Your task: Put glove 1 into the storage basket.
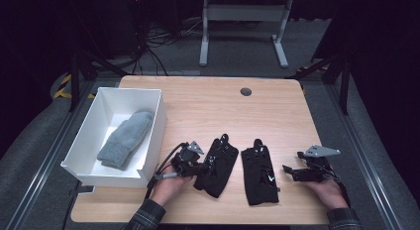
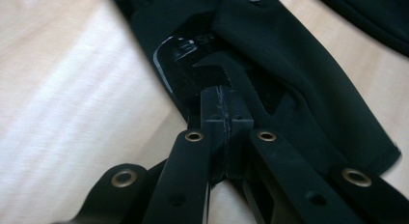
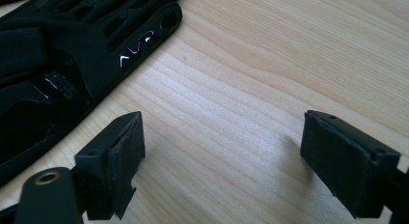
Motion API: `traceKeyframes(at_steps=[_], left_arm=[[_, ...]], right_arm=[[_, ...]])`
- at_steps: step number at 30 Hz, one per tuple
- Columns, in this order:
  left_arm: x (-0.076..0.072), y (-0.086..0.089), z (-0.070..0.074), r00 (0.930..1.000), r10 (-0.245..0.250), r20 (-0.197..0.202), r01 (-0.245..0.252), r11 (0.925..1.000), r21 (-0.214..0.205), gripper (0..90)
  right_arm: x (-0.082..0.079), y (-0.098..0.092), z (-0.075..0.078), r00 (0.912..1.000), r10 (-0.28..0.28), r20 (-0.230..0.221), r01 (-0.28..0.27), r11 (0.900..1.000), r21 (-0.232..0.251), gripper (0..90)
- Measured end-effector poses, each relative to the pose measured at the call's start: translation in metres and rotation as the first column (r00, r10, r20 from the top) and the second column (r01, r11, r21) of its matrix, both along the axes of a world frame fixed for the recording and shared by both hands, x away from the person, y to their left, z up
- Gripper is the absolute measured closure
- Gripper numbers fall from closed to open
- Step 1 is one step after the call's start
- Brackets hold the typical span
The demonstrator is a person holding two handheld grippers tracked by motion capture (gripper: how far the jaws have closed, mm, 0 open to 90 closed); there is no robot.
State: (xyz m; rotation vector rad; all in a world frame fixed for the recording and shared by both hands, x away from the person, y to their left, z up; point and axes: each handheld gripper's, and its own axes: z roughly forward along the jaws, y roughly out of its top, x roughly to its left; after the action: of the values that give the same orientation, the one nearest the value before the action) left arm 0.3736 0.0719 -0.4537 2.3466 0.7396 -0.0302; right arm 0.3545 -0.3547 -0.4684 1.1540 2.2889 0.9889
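Hand-held gripper (image 2: 225, 108), glove (image 2: 289, 79) print unreadable

Dim lab: lone wooden table (image 1: 277, 121), floor cables (image 1: 158, 39), tripod legs (image 1: 81, 66).

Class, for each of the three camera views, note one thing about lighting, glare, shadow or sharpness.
High view: the table is lit while the surrounding floor falls into darkness. Left gripper view: the wood at left is washed out and blurred; the black glove loses detail in its dark folds. Right gripper view: wood grain is sharp, a soft shadow lies beside the right gripper, and small glints mark the other glove.
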Motion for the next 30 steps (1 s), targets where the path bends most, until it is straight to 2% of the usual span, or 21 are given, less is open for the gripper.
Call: traceKeyframes(at_steps=[4,7,13,15,17,19,23,26,30], left_arm=[[-0.012,-0.004,-0.001,0.9994,-0.032,-0.008,0.032,0.9994,-0.016,90.0],[-0.02,-0.01,-0.001,0.9982,-0.06,-0.002,0.06,0.9981,-0.012,90.0],[-0.026,-0.018,-0.001,0.9953,-0.097,-0.001,0.097,0.9952,-0.015,89.8],[-0.024,-0.015,0.002,0.9969,-0.077,0.013,0.077,0.9966,-0.029,85.6],[-0.021,-0.012,0.006,0.9977,-0.06,0.029,0.061,0.9978,-0.026,81.0],[-0.013,-0.007,0.011,0.9986,-0.009,0.052,0.012,0.9988,-0.047,76.5],[-0.003,-0.006,0.014,0.9965,0.029,0.078,-0.025,0.998,-0.058,72.2],[0.006,-0.008,0.01,0.994,0.055,0.095,-0.051,0.9978,-0.041,70.6],[0.01,-0.01,0.003,0.9945,0.065,0.081,-0.063,0.9976,-0.027,70.5]], right_arm=[[0.0,0.0,0.0,1.0,0.0,0.0,0.0,1.0,0.0,16.1],[0.0,0.0,0.0,1.0,0.0,0.001,0.0,1.0,-0.003,16.1],[0.0,0.0,0.0,1.0,0.0,0.0,0.0,1.0,-0.002,16.1],[0.0,0.0,0.0,1.0,0.0,0.0,0.0,1.0,-0.002,16.1],[0.0,0.0,0.0,1.0,0.0,0.0,0.0,1.0,-0.002,16.1],[0.0,0.0,0.0,1.0,0.002,0.0,-0.002,1.0,-0.002,16.1],[0.0,0.001,0.0,1.0,0.002,0.0,-0.002,1.0,-0.001,16.1],[0.0,0.001,0.0,1.0,0.002,-0.001,-0.002,1.0,0.0,16.1],[0.0,0.001,0.0,1.0,0.002,-0.001,-0.002,1.0,0.0,16.1]])
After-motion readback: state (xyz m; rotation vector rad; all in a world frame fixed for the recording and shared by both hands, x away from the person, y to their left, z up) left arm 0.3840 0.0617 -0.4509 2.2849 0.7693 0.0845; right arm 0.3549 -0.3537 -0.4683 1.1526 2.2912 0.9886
